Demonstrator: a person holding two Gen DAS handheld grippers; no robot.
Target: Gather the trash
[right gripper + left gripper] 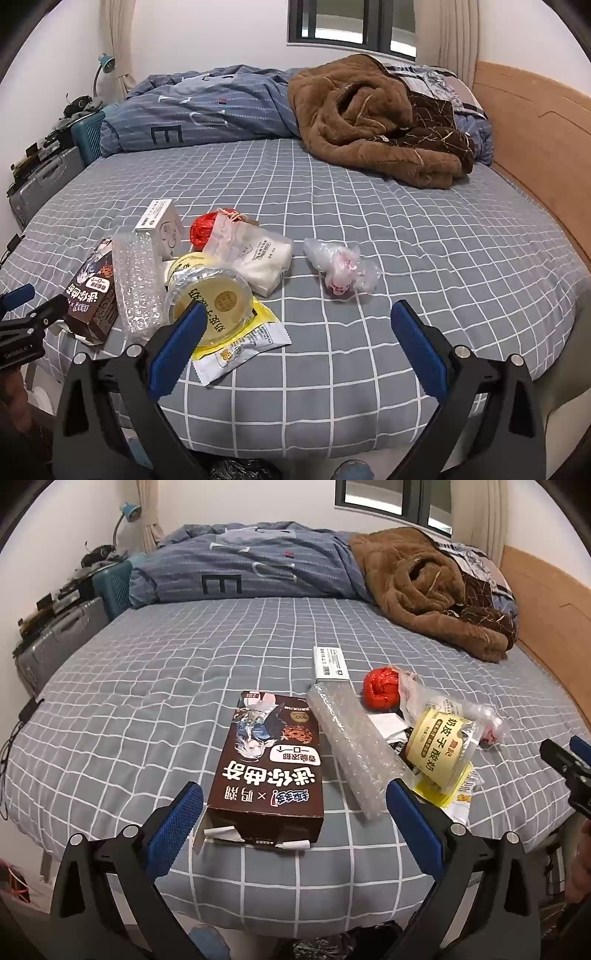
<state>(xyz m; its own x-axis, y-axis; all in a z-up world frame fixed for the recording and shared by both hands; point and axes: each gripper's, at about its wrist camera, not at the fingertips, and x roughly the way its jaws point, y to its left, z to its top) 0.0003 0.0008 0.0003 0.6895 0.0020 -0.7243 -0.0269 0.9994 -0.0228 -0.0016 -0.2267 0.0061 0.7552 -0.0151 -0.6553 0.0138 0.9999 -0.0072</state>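
Left hand-held gripper (295,812) spread apart, empty, poised over brown snack box (266,766) at near edge of bed (147,686); box likely light, stiff, crushable; pinch across narrow sides; right hand-held gripper (299,332) also apart, empty.

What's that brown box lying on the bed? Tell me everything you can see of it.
The brown box is a long printed cardboard carton with white Chinese lettering and a cartoon figure. It lies flat on the checked bedsheet, its near end torn open with white flaps showing. A bubble-wrap roll lies along its right side, about touching it. The open left gripper frames its near end without touching.
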